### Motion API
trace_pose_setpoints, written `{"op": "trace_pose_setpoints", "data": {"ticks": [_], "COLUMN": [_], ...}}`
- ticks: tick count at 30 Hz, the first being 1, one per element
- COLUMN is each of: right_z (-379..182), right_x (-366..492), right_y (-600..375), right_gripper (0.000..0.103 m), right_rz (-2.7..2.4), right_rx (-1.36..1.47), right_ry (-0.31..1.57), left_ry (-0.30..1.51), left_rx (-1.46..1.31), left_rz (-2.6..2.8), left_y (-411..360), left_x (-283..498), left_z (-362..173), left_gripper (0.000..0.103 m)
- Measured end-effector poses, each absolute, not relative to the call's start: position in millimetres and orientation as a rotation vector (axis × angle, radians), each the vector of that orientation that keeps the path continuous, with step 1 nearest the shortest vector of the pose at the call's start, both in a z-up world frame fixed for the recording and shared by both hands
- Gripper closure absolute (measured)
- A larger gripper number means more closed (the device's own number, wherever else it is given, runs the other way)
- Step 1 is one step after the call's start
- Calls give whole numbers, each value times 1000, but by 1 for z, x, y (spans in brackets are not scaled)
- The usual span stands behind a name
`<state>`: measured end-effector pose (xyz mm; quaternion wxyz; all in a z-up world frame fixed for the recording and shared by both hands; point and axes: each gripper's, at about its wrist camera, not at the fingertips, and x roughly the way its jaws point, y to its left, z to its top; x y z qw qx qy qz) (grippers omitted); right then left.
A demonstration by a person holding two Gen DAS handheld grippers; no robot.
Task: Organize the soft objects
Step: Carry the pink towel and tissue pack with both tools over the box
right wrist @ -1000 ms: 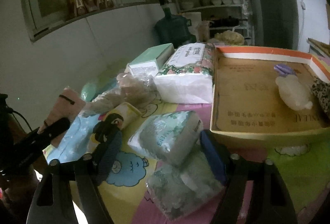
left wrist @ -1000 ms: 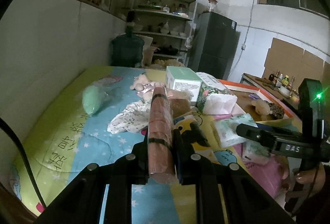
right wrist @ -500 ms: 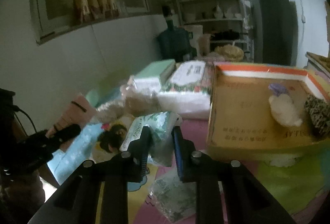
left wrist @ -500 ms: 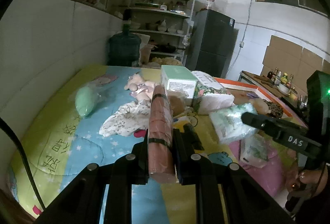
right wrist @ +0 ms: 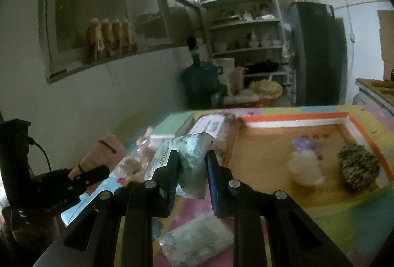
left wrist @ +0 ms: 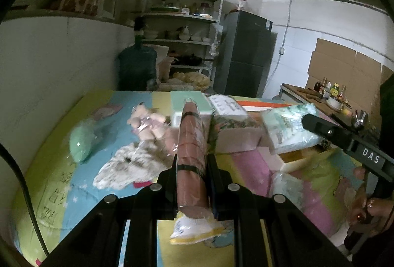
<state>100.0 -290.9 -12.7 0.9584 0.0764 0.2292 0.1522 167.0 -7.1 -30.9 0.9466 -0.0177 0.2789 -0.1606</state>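
Both my pairs of jaws are clamped on soft things. With my left gripper (left wrist: pixel 192 166) I pinch a pink rolled towel (left wrist: pixel 191 144) bound by dark bands; it sticks out forward between the fingers, above the cartoon-print mat (left wrist: pixel 56 183). With my right gripper (right wrist: pixel 192 168) I squeeze a floral tissue pack (right wrist: pixel 189 156), held clear of the mat. Ahead and to the right of those jaws lies the orange-rimmed cardboard box (right wrist: pixel 290 117), holding a white plush toy (right wrist: pixel 305 166) and a speckled one (right wrist: pixel 358 166) side by side.
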Motion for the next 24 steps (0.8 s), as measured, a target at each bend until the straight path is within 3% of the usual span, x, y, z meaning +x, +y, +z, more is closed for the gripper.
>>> {"op": "trace_pose_setpoints", "data": {"ticks": [24], "right_z": [16], "right_x": [76], "right_y": [-419], "right_gripper": [80], "right_rz": [49], "right_rx": [202], "right_ry": [329], "left_ry": [546], "left_rx": [0], "left_rz": [-573], "left_y": [-133], "left_x": [210], "left_z": [7], "left_gripper": [84]}}
